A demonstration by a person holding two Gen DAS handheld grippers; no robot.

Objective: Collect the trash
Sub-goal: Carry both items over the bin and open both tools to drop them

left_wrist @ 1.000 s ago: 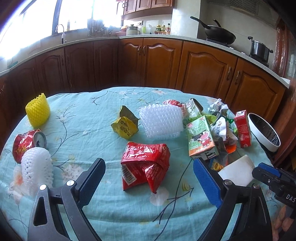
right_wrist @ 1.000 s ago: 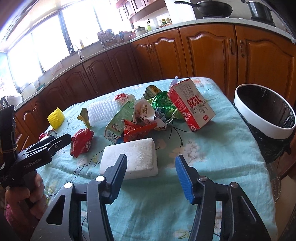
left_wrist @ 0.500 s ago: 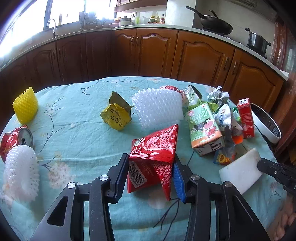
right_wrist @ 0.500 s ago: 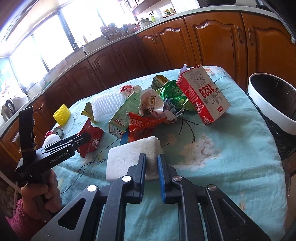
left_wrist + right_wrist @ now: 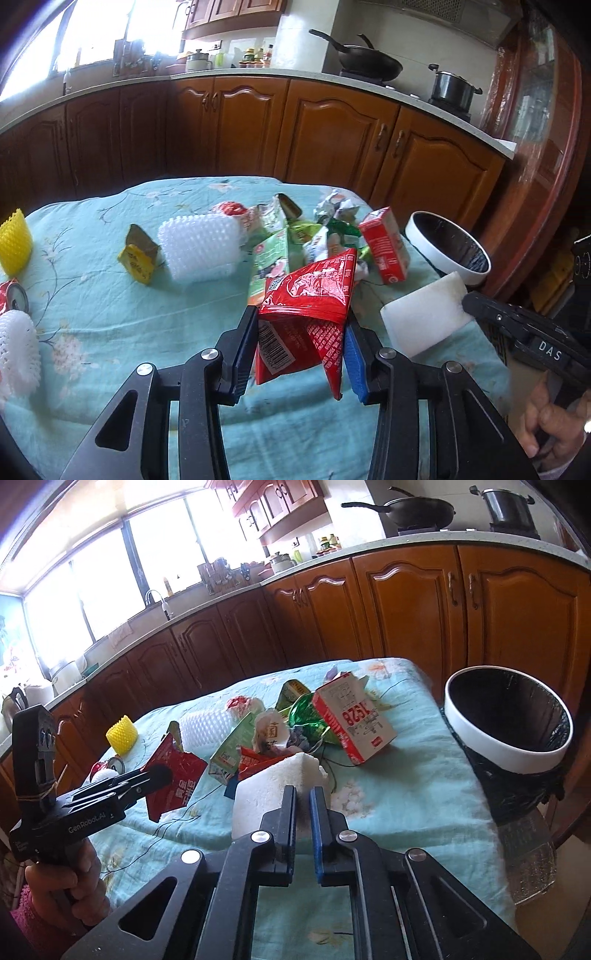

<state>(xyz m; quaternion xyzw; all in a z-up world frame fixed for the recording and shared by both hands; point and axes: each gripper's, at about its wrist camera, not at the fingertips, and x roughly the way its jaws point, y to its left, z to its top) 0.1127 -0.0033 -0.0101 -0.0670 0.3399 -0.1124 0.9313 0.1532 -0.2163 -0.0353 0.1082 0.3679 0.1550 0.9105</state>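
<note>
The left gripper [image 5: 301,339] has its fingers clamped on a crumpled red foil snack wrapper [image 5: 308,295], lifted off the tabletop [image 5: 110,314]. At its 2 o'clock, the right gripper [image 5: 303,805] pinches a white foam block [image 5: 275,786].

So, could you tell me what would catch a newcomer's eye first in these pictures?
Probably the two catches: the left gripper clamps a crumpled red snack wrapper, and the right gripper pinches a white foam block, both lifted off the teal flowered tablecloth. Behind them lies a heap of cartons and wrappers, with a black-lined white bin past the table's right edge.
</note>
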